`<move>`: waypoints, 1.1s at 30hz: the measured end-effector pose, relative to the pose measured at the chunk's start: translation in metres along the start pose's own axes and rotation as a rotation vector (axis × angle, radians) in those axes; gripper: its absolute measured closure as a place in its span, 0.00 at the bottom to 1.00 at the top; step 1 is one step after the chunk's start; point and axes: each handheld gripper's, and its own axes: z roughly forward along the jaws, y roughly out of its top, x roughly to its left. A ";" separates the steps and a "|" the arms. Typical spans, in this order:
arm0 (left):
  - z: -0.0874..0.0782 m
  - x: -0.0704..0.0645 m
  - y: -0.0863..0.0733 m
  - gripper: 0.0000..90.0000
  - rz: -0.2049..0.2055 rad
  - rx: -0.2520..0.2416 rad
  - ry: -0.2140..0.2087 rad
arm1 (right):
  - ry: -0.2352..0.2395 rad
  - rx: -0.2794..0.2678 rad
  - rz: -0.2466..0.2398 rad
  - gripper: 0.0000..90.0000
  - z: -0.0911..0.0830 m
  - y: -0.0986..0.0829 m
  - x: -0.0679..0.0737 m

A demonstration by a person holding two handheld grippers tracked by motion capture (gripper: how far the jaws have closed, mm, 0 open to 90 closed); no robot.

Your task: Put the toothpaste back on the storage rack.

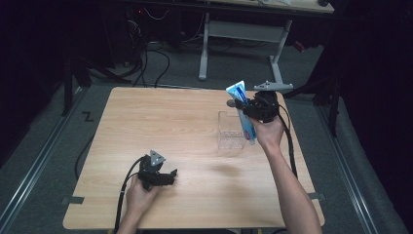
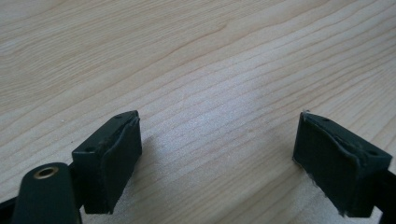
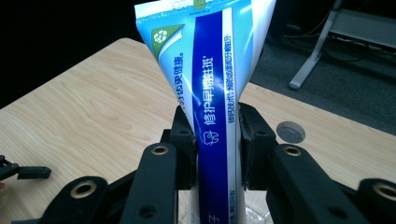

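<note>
A blue and white toothpaste tube [image 1: 242, 108] [image 3: 212, 70] stands nearly upright in my right gripper [image 1: 246, 108] [image 3: 215, 140], whose jaws are shut on its middle. The tube hangs over a clear plastic box [image 1: 230, 130] on the right half of the wooden table [image 1: 160, 126]; its lower end reaches down by the box's right wall. My left gripper [image 1: 168, 176] [image 2: 217, 154] rests low at the table's near left, jaws spread wide open, with bare wood between its pads [image 2: 119, 158].
A grey round cap [image 3: 290, 131] is set into the table's far edge beyond the tube. Behind the table stand a white desk frame [image 1: 238, 44] and cables on the dark floor. Cables trail from both grippers toward the near edge.
</note>
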 end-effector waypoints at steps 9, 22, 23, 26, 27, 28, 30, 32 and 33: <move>0.000 0.000 0.000 0.17 0.001 0.001 0.000 | -0.005 -0.004 0.020 0.79 0.016 0.007 0.004; 0.000 0.000 0.000 0.17 0.001 0.001 0.000 | -0.012 -0.023 0.058 0.79 0.028 0.016 -0.002; 0.000 0.000 0.000 0.17 0.001 0.000 0.001 | -0.019 -0.026 0.058 0.79 0.029 0.016 -0.003; 0.000 0.000 0.000 0.17 0.001 0.001 0.001 | -0.023 -0.032 0.060 0.79 0.030 0.016 -0.004; 0.000 0.000 0.000 0.17 0.001 0.002 -0.001 | -0.026 -0.030 0.062 0.79 0.031 0.015 -0.004; 0.000 0.000 0.000 0.17 0.000 0.000 0.001 | -0.029 -0.029 0.064 0.79 0.032 0.015 -0.003; 0.000 0.000 0.000 0.17 0.001 0.001 0.001 | -0.040 -0.029 0.059 0.78 0.033 0.015 -0.003; 0.000 0.000 0.000 0.17 0.001 0.000 0.000 | -0.058 -0.026 0.042 0.78 0.036 0.014 -0.002; 0.000 0.000 0.000 0.17 0.001 0.001 0.000 | -0.058 -0.026 0.042 0.78 0.036 0.014 -0.002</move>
